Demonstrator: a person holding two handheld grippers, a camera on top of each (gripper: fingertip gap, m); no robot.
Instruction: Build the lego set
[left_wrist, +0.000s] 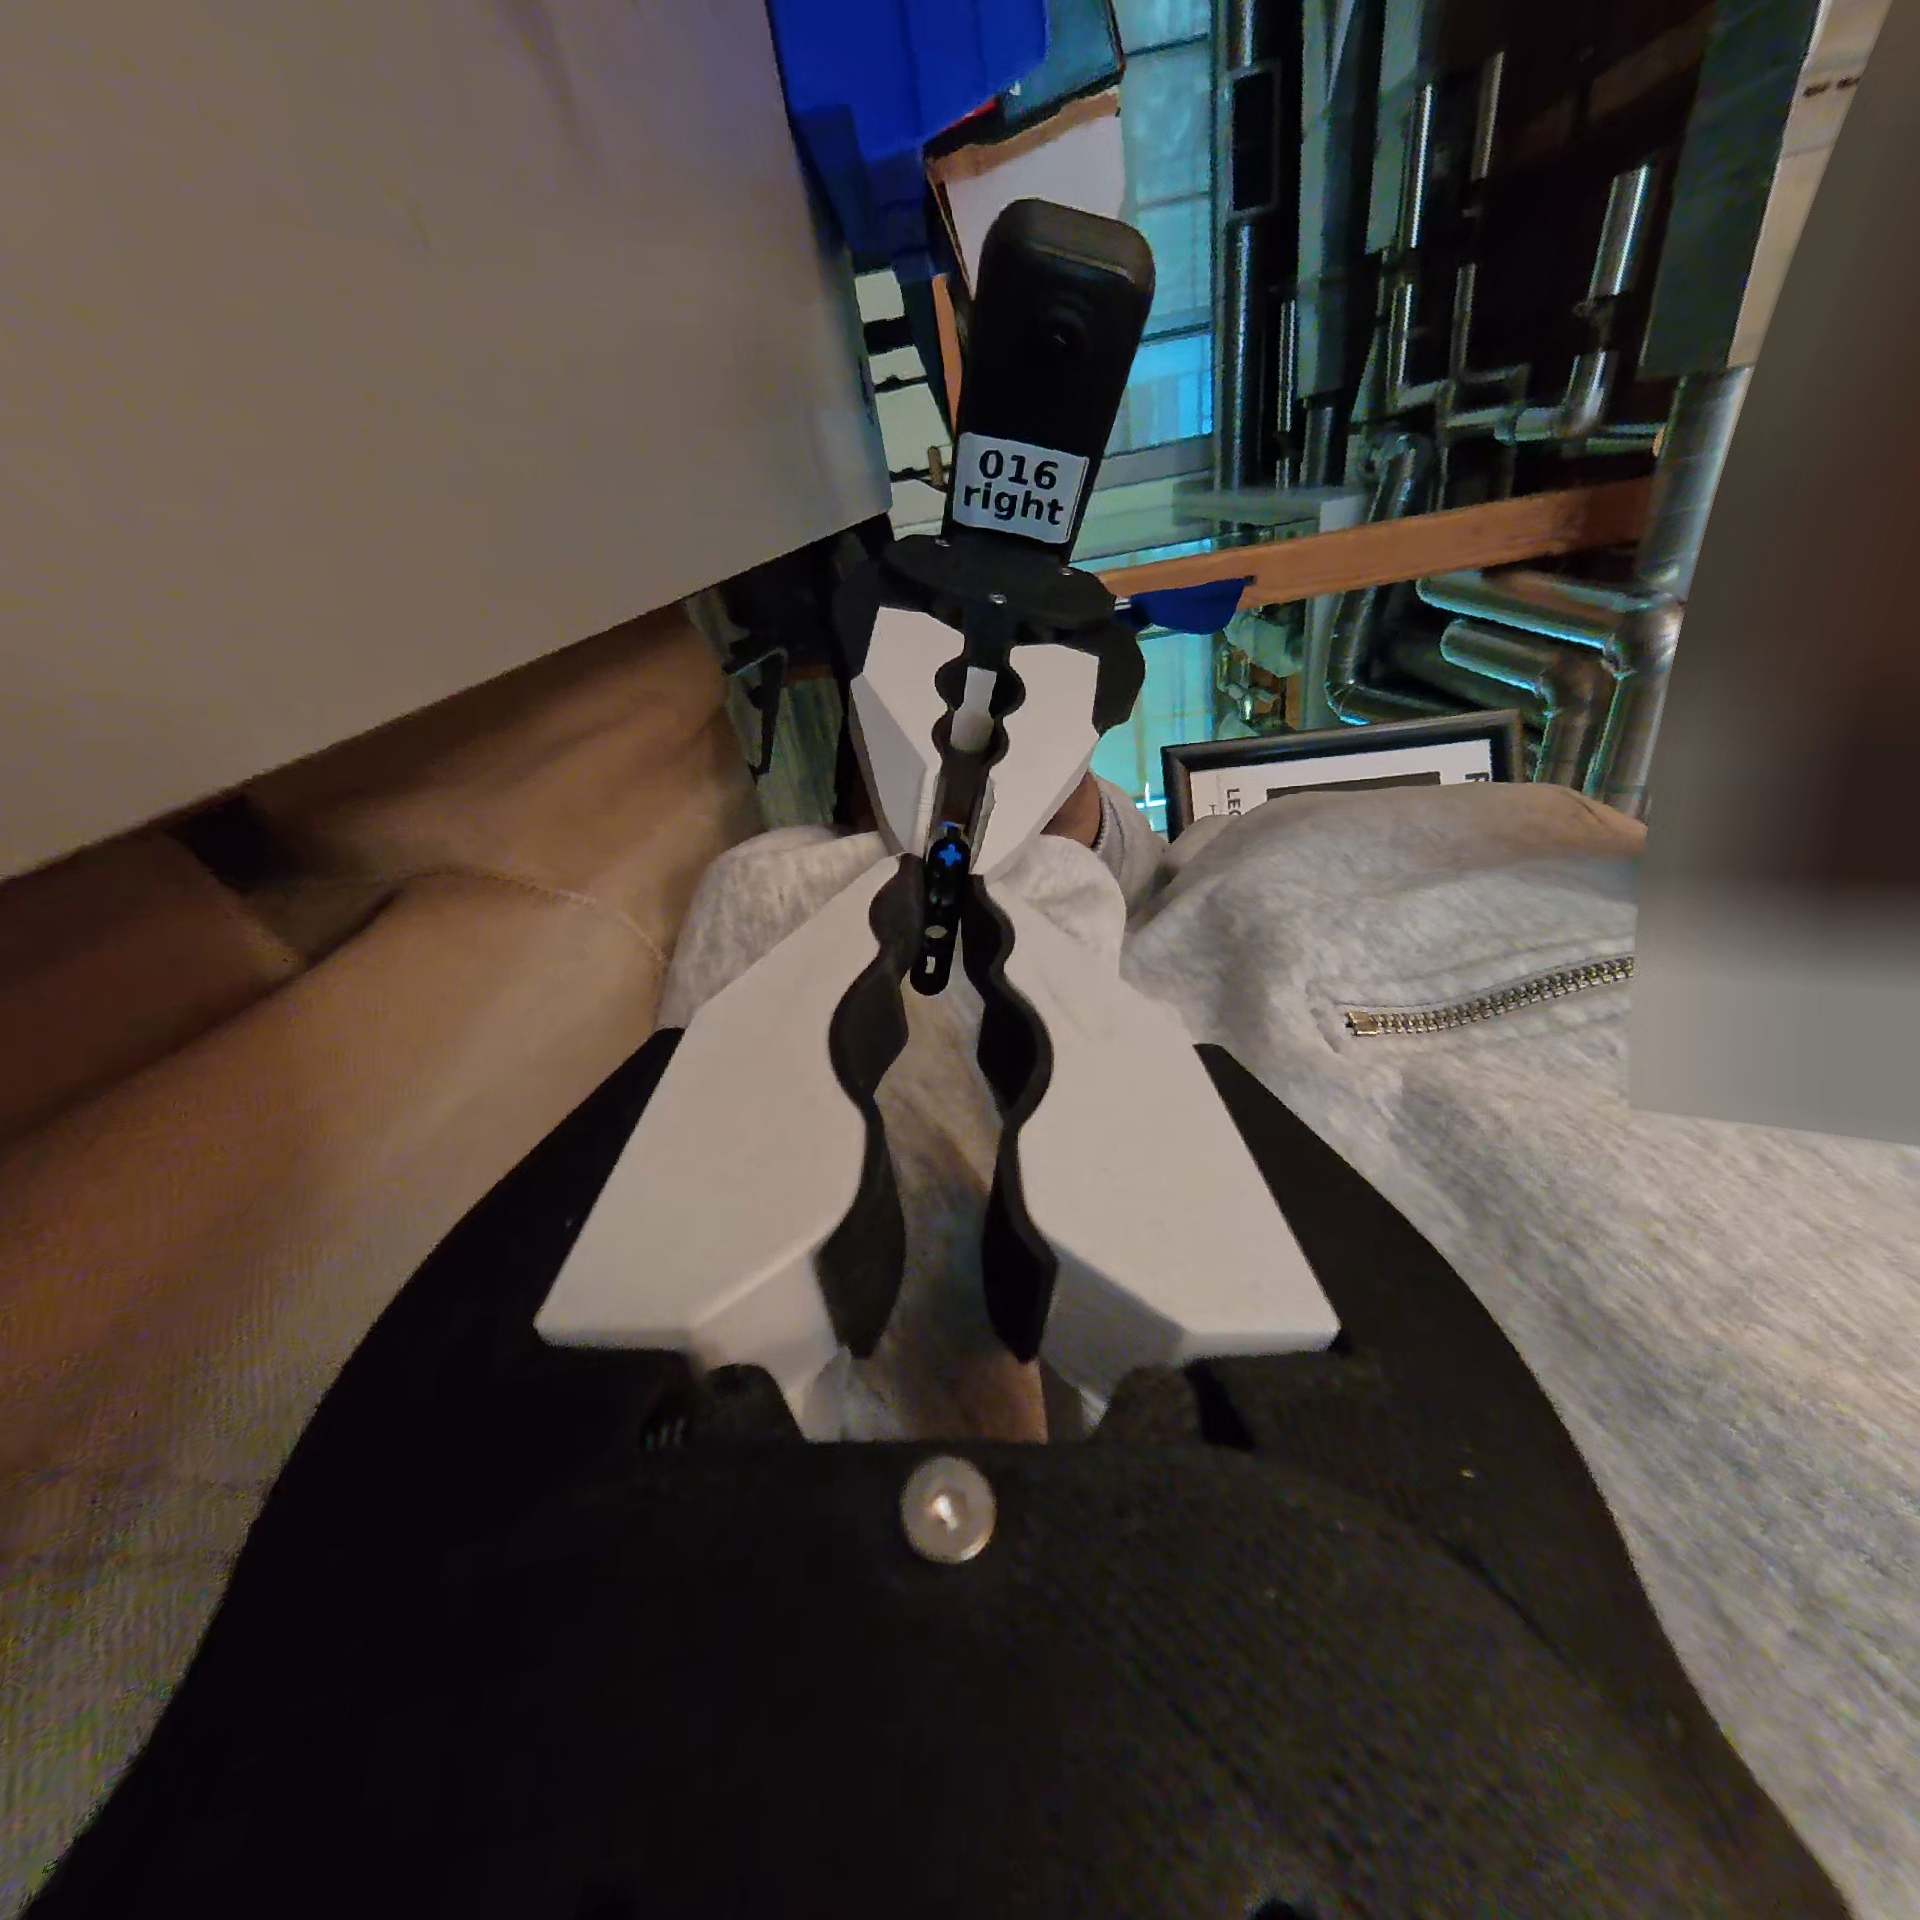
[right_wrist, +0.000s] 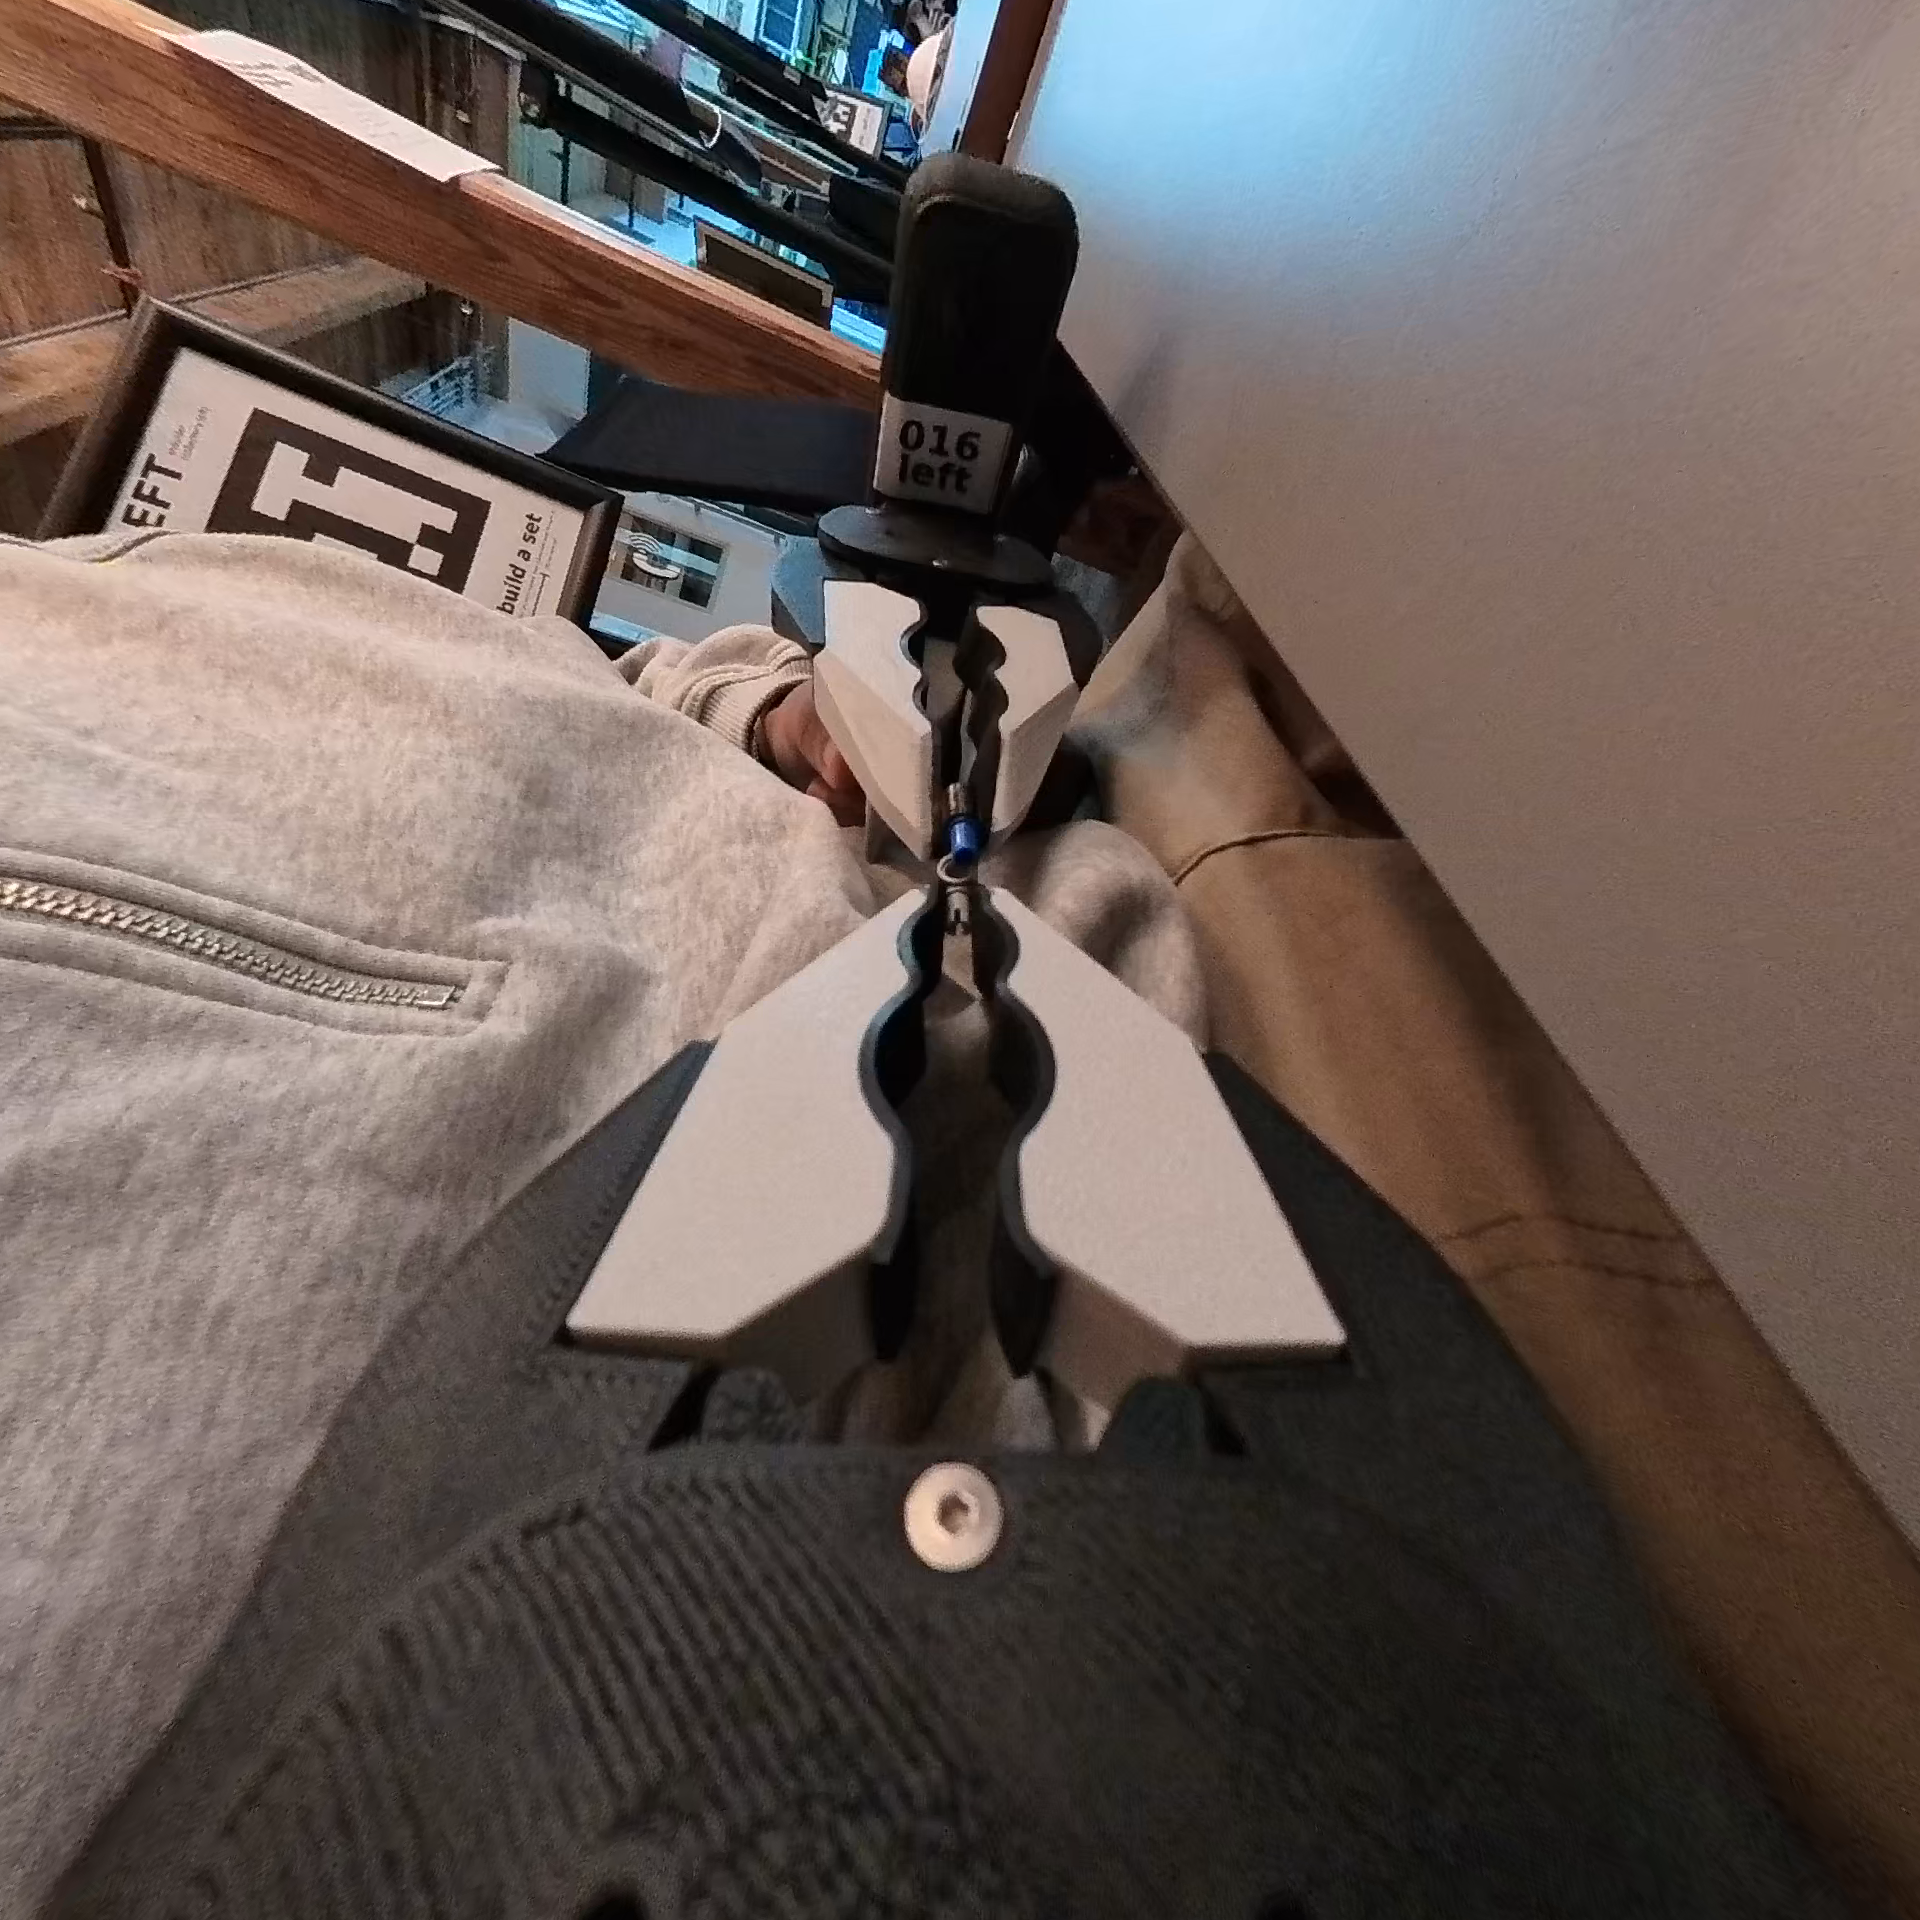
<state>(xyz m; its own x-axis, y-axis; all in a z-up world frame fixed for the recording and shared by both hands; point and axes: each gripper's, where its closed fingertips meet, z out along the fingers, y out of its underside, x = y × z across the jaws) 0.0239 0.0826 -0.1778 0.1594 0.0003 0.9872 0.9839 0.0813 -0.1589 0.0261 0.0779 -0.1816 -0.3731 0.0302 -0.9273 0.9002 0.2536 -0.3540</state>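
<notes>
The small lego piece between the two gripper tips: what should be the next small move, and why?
Probably press the two grippers gently toward each other. The left gripper and the right gripper meet tip to tip, both pinching the small black and blue lego piece, so its parts look lined up for joining.

pale table (left_wrist: 416, 312) seen from beneath (its top stays hidden).

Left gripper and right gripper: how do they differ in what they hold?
The left gripper pinches a slim black piece lengthwise; the right gripper nips only a small dark part at its very tips. The blue pin sits at the left gripper's tips, just outside the right gripper's. Both are shut, meeting tip to tip over a grey sweatshirt.
</notes>
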